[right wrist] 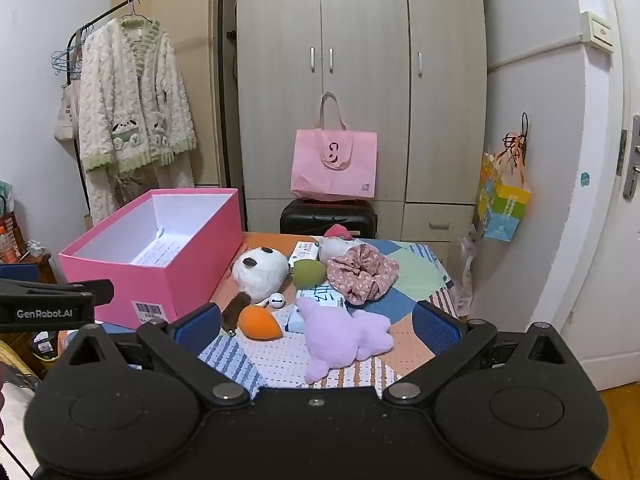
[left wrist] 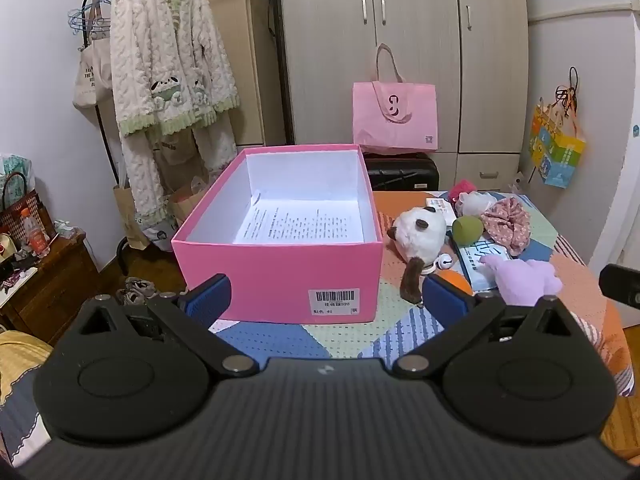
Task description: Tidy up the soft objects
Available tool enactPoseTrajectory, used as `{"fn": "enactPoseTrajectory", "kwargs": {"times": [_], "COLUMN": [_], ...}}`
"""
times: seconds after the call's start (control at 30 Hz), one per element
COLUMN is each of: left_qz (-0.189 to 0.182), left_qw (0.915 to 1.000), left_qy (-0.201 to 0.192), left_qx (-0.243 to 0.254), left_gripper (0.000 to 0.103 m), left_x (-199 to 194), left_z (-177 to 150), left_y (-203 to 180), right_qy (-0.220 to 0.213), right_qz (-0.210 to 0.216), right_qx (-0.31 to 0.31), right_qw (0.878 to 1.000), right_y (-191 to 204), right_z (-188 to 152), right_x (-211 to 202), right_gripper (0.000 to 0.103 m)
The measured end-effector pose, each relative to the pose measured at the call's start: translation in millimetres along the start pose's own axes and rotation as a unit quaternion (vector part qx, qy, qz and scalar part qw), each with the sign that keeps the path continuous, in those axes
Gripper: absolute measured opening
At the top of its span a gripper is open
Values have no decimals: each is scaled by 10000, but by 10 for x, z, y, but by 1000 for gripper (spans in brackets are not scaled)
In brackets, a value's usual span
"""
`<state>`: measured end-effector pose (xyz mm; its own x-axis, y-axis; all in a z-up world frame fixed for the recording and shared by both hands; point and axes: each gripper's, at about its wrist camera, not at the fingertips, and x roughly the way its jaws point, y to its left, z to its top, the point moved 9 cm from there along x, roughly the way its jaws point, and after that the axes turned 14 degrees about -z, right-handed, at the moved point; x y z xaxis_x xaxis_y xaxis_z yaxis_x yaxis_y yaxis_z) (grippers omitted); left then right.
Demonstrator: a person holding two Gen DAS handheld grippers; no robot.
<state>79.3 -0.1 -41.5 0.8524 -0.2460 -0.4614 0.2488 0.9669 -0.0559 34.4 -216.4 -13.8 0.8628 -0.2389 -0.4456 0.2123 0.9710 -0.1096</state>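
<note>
Both pairs of jaws are seen spread wide with nothing held between them. The left gripper is held before the short labelled end of the pink box, which stands open on the patchwork surface; only a printed sheet is seen inside. The right gripper is held over the purple plush. From that plush, the orange sponge is found at nine o'clock, the panda plush at eleven, the green sponge at twelve, and the floral scrunchie at one.
</note>
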Motion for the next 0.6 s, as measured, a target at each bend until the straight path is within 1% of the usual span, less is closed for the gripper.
{"fn": "enactPoseTrajectory", "kwargs": {"times": [0.13,0.17,0.2,0.27,0.37,0.43,0.47,0.6], "left_qz": [0,-12,-12,-21,-55,-43,-46,-87], "left_qw": [10000,9999,9999,9999,9996,9996,9996,9996], "left_qy": [35,152,139,92,44,19,-23,-13], "left_qx": [-13,-37,-37,-84,-279,-271,-260,-257], "left_gripper": [103,103,103,103,103,103,103,103], "left_x": [-31,43,45,46,74,103,52,47], "left_z": [-17,-42,-42,-39,-28,-26,-29,-43], "left_y": [0,21,25,40,80,99,110,132], "right_qy": [-15,-24,11,44,55,64,71,35], "right_qz": [-4,3,-9,-16,-26,-39,-38,-99], "right_qx": [-4,-4,-11,-20,-25,-45,-52,-89], "right_qw": [10000,10000,10000,10000,10000,10000,10000,9999], "right_y": [0,0,-4,-1,-23,-16,-23,3], "right_z": [4,5,-13,-3,-15,-18,-16,-21], "right_x": [-33,-49,13,8,17,24,28,-6], "right_gripper": [103,103,103,103,103,103,103,103]}}
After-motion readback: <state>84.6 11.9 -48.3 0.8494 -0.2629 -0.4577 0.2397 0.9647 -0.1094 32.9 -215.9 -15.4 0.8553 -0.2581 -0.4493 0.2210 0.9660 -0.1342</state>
